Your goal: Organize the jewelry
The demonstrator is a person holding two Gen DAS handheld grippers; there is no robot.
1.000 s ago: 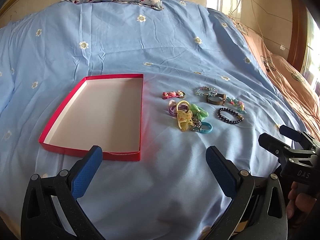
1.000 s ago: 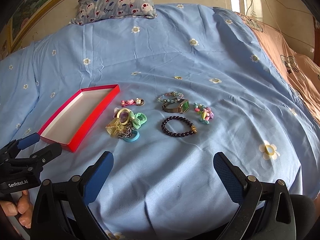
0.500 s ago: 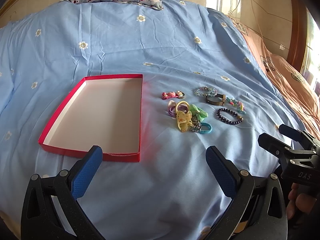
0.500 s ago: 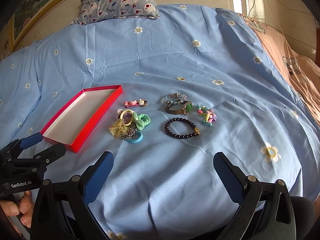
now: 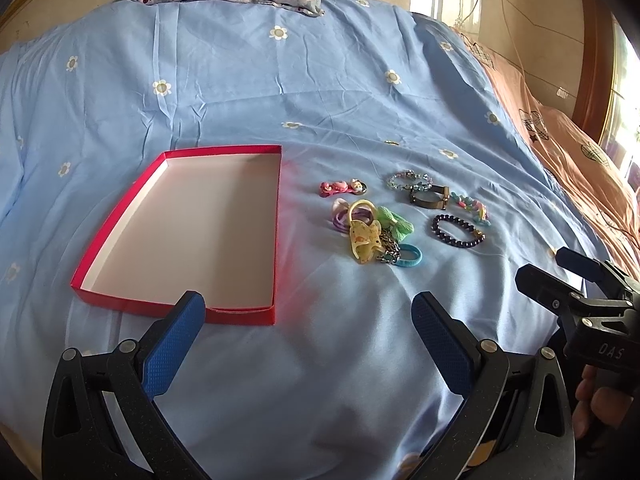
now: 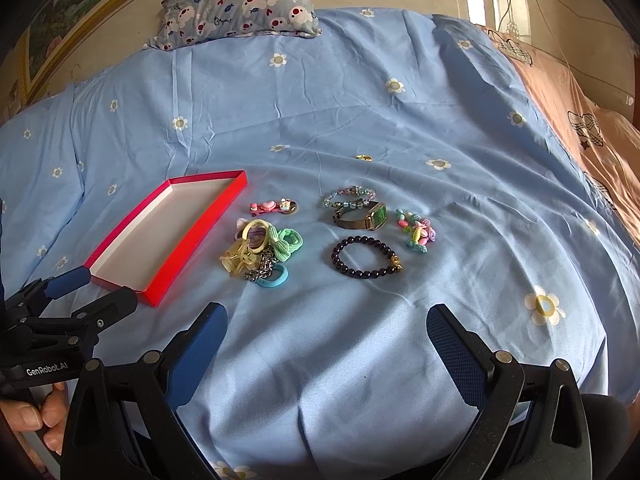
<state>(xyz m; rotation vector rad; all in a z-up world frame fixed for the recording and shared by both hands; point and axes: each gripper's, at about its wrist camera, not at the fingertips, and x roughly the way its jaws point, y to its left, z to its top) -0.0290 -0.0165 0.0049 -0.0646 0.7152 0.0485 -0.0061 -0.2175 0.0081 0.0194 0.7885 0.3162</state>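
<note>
An empty red box lid (image 5: 264, 314) (image 6: 192, 248) with a white inside lies on the blue bedspread. To its right lie a pink hair clip (image 6: 274, 207), a pile of hair ties with a yellow claw clip (image 5: 364, 238) (image 6: 260, 254), a green-faced watch (image 6: 362, 214), a clear bead bracelet (image 6: 348, 196), a pastel bead bracelet (image 6: 416, 230) and a dark bead bracelet (image 5: 458, 232) (image 6: 366, 258). My left gripper (image 5: 308, 338) is open and empty, near the box's front edge. My right gripper (image 6: 326, 346) is open and empty, in front of the jewelry.
A patterned pillow (image 6: 240, 4) lies at the head of the bed. An orange blanket (image 6: 592, 120) covers the right side. A small gold piece (image 6: 364, 157) lies beyond the jewelry. Each gripper shows at the edge of the other's view.
The right gripper's view has tilted slightly, so the jewelry sits lower in its frame. The left gripper has barely moved. Both stay open and empty.
</note>
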